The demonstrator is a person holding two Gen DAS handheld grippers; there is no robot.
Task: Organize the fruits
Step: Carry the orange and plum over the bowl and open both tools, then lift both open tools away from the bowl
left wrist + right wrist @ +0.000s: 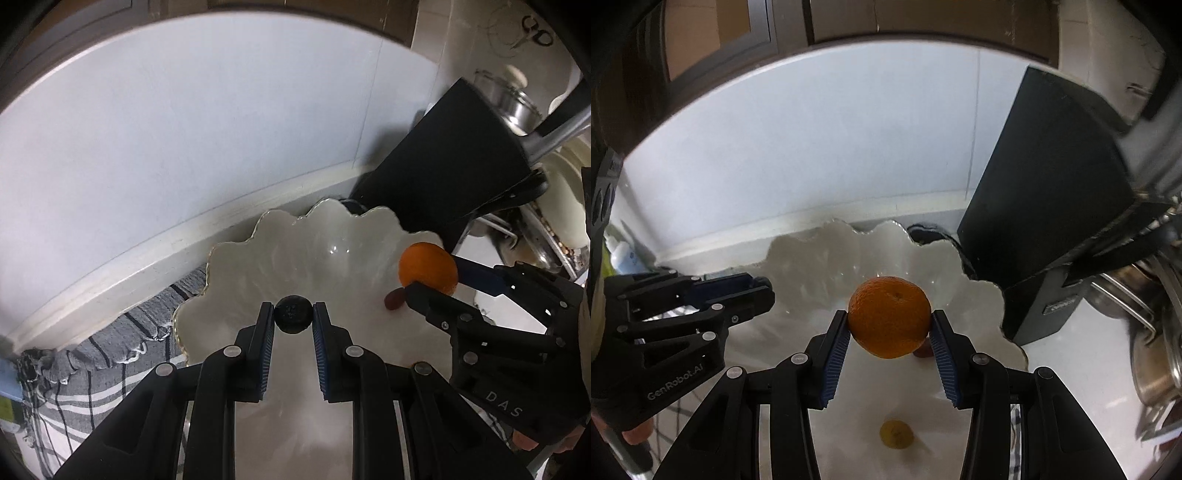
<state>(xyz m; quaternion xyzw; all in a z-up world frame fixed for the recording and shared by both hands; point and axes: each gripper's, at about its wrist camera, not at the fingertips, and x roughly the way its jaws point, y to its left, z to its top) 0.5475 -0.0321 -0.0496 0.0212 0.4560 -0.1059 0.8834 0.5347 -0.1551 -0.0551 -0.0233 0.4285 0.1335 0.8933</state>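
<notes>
I hold two fruits over the big white plate with the wavy edge (236, 258), which sits on the counter. My left tongs (293, 314) are clamped on a small, round, dark berry (293, 312). My right tongs (889, 322) are clamped on a round orange fruit (889, 316).

Things could go wrong from here, I think. The orange fruit is round, so it may roll when I let go and bump the small red fruit (394, 299) just under it, or roll off the plate's edge. The dark berry is tiny and held only at the tips, so it may slip out too soon. My two tongs are near each other and could knock together.

Both tongs point down at a slant toward the plate, side by side, the left one to the left. A small yellow fruit (896, 434) lies on the near part of the plate. A tall black box (1049, 221) stands far right.
</notes>
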